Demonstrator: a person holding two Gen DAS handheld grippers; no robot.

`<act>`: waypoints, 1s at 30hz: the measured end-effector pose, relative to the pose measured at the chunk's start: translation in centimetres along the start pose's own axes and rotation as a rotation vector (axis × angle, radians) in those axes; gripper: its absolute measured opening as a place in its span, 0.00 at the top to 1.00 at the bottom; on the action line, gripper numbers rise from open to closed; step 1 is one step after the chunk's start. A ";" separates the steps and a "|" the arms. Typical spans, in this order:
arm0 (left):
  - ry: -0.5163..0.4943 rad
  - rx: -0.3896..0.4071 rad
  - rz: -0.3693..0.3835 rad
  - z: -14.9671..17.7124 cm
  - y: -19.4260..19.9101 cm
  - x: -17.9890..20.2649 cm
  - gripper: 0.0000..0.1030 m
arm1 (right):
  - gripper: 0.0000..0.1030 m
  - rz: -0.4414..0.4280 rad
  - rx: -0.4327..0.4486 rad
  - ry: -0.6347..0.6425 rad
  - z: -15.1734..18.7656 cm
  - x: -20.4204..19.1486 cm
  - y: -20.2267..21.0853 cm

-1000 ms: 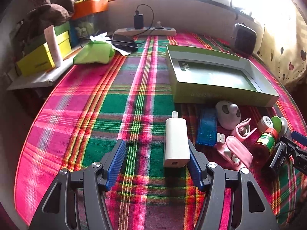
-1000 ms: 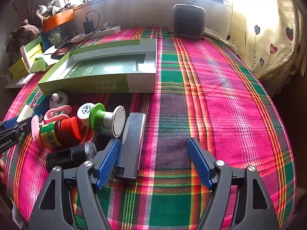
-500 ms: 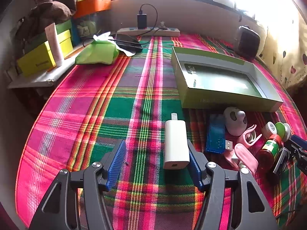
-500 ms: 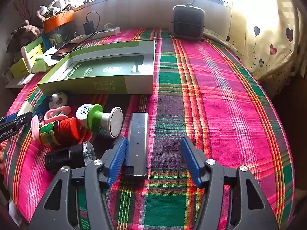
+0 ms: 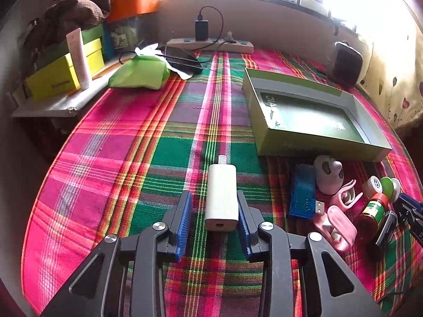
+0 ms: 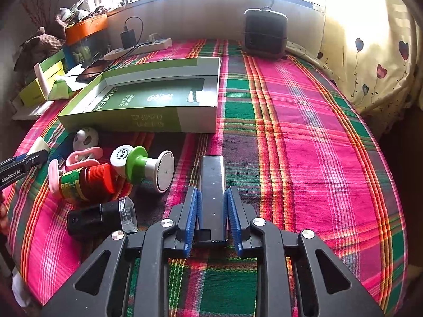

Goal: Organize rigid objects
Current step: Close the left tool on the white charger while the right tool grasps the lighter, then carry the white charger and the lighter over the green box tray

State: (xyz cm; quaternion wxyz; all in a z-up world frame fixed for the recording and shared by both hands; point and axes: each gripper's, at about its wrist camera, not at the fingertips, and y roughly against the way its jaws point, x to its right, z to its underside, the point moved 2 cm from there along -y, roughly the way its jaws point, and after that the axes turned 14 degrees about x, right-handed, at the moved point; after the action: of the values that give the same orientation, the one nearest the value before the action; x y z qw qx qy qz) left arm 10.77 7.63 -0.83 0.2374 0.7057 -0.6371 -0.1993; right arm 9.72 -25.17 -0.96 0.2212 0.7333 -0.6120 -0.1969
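Observation:
A white power bank point(image 5: 221, 198) lies on the plaid cloth between the jaws of my left gripper point(image 5: 213, 194). The jaws are closing. The right pad touches the power bank and a narrow gap remains at the left pad. My right gripper point(image 6: 212, 189) is shut on a dark metal bar point(image 6: 212, 179) that lies on the cloth pointing away from me. An open green box point(image 5: 317, 148) point(image 6: 137, 121) stands beyond both. Between the grippers lie a blue USB stick point(image 5: 302, 195), pink clips point(image 5: 341, 227), a red-capped bottle point(image 6: 84, 182) and a green-and-white spool point(image 6: 142, 166).
A black item with a clear cap point(image 6: 103, 216) lies left of the right gripper. At the back are a power strip point(image 5: 208, 45), a phone point(image 5: 182, 58), a green tissue pack point(image 5: 140, 74), yellow boxes point(image 5: 60, 79) and a dark speaker point(image 6: 264, 31). Curtain point(image 6: 370, 52) hangs at the right.
Both grippers' jaws have closed in from wide open: the right onto the dark bar, the left to a narrow gap around the power bank. Neither hand has shifted much.

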 end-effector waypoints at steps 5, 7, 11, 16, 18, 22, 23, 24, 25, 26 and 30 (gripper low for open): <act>-0.013 0.000 0.004 -0.2 -0.1 0.3 0.81 | 0.76 -0.010 -0.001 0.000 0.0 0.1 0.0; -0.010 0.002 0.005 -0.3 0.0 0.4 0.81 | 0.76 -0.016 -0.002 0.001 -0.1 0.1 0.0; -0.011 0.008 0.003 -0.6 0.0 0.5 0.81 | 0.76 -0.029 0.002 0.010 -0.2 -0.1 0.0; -0.006 -0.002 0.002 -0.4 -0.3 0.5 0.81 | 0.76 -0.036 0.009 0.010 -0.5 -0.2 0.0; 0.002 -0.006 0.003 -0.3 -0.4 0.4 0.81 | 0.76 -0.042 0.007 0.007 -0.4 -0.2 0.1; 0.026 -0.013 0.007 -0.5 -0.6 0.3 0.80 | 0.76 -0.042 0.011 0.010 -0.4 -0.2 0.1; 0.029 -0.015 0.004 -0.6 -0.8 0.3 0.80 | 0.76 -0.043 0.011 0.009 -0.4 -0.2 0.1; 0.030 -0.017 0.001 -0.7 -0.9 0.3 0.80 | 0.76 -0.042 0.011 0.008 -0.4 -0.1 0.1; 0.032 -0.018 0.002 -0.8 -1.1 0.4 0.79 | 0.76 -0.042 0.012 0.005 -0.4 -0.1 0.2; 0.036 -0.018 0.005 -0.9 -1.3 0.4 0.78 | 0.76 -0.041 0.012 0.001 -0.4 -0.1 0.2; 0.025 -0.012 -0.005 -1.0 -1.5 0.6 0.78 | 0.76 -0.040 0.012 -0.003 -0.3 0.0 0.1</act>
State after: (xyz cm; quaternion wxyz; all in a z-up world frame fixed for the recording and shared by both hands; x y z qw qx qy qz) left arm 12.62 7.18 -0.85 0.2492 0.7082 -0.6311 -0.1948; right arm 9.81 -25.18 -0.60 0.2119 0.7465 -0.5986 -0.1989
